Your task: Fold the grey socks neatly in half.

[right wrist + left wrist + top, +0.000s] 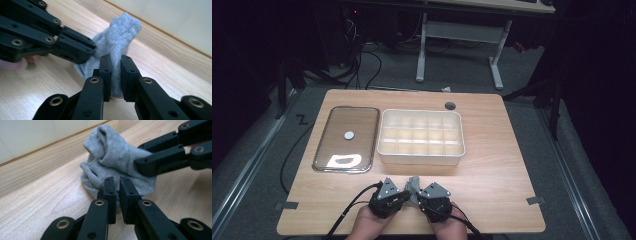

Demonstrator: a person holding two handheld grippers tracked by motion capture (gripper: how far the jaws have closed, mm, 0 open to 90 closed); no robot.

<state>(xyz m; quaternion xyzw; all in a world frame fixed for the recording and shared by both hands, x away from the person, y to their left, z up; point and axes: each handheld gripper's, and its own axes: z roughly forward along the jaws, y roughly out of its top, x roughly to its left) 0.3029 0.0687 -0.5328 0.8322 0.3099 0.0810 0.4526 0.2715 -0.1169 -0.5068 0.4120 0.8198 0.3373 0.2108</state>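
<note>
Right gripper (pixel 115 75) clamped on a fold of the grey sock (pixel 117 37), knit pinched flat between the two pads in its own view. Left gripper (pixel 117 197) nearly shut at the sock's lower edge in the left gripper view, a sliver of gap between the pads and the fabric lying behind them rather than clearly in them, so no sure grasp on that side. Sock bunched and crumpled on the worktop (pixel 492 180) between the two grippers, at 6 o'clock on the board in the high view (pixel 413 184), close to the near edge. Soft, light, limp knit by the look of it: likely to sag and fold under its own weight, to stretch rather than resist, to hold well between pads without slipping, not fragile. Best hold probably at the ribbed cuff or the toe end, one gripper on each, to pull it out straight; a pinch in mid-bundle apt to catch several layers at once. Farther out, at 12 o'clock from the sock, a white divided box (pixel 421 137); at 10 o'clock, a clear lid (pixel 346 139) lying flat.
</note>
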